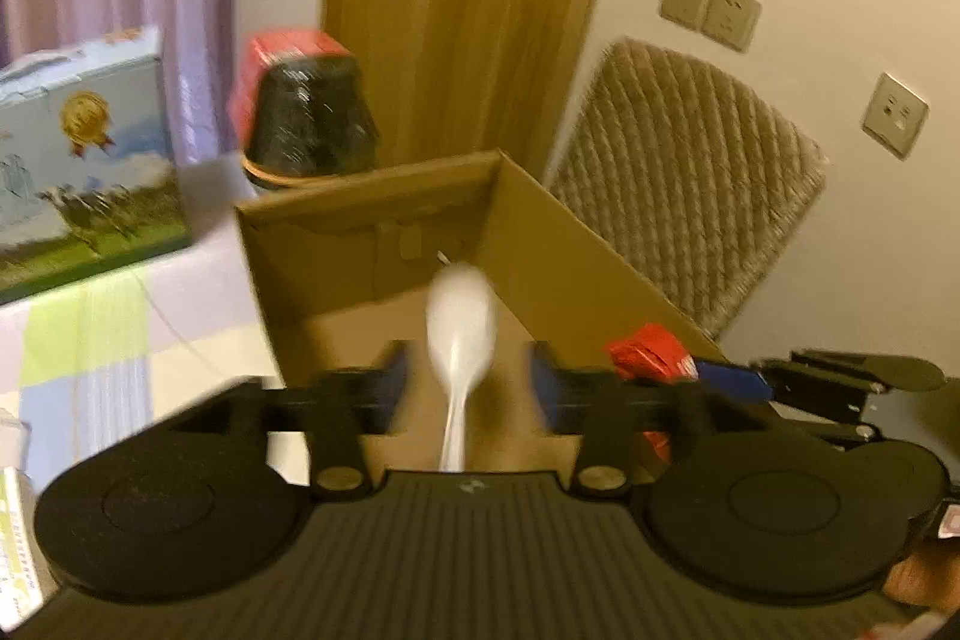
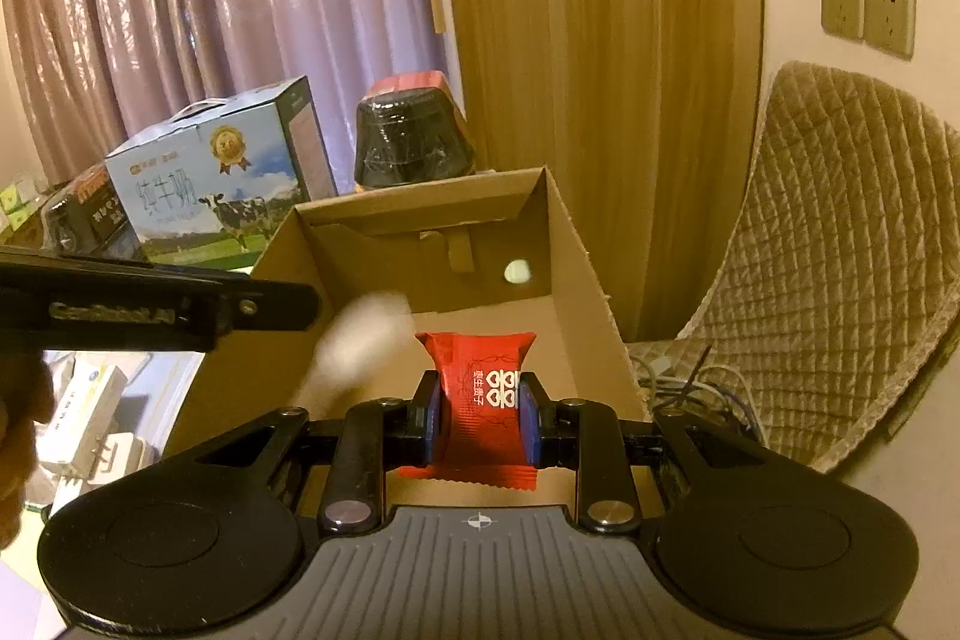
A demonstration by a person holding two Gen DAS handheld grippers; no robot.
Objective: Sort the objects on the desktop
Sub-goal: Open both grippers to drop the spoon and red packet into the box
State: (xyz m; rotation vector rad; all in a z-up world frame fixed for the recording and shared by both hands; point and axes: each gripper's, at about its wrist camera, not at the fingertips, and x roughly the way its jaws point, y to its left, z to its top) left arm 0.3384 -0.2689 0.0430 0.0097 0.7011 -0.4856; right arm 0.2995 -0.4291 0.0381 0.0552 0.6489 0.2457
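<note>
One brown box (image 2: 576, 244), one white spoon (image 1: 461, 322), one red candy (image 2: 485, 394), one milk box (image 2: 222, 178), three wall plugs (image 1: 711, 8).

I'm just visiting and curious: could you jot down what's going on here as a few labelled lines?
Left gripper: open, a blurred white spoon between its fingers, not gripped
Right gripper: shut on a red candy packet
Cardboard box: open, under both grippers
Behind the box: milk carton, black bowl
Right of the box: padded chair
</note>
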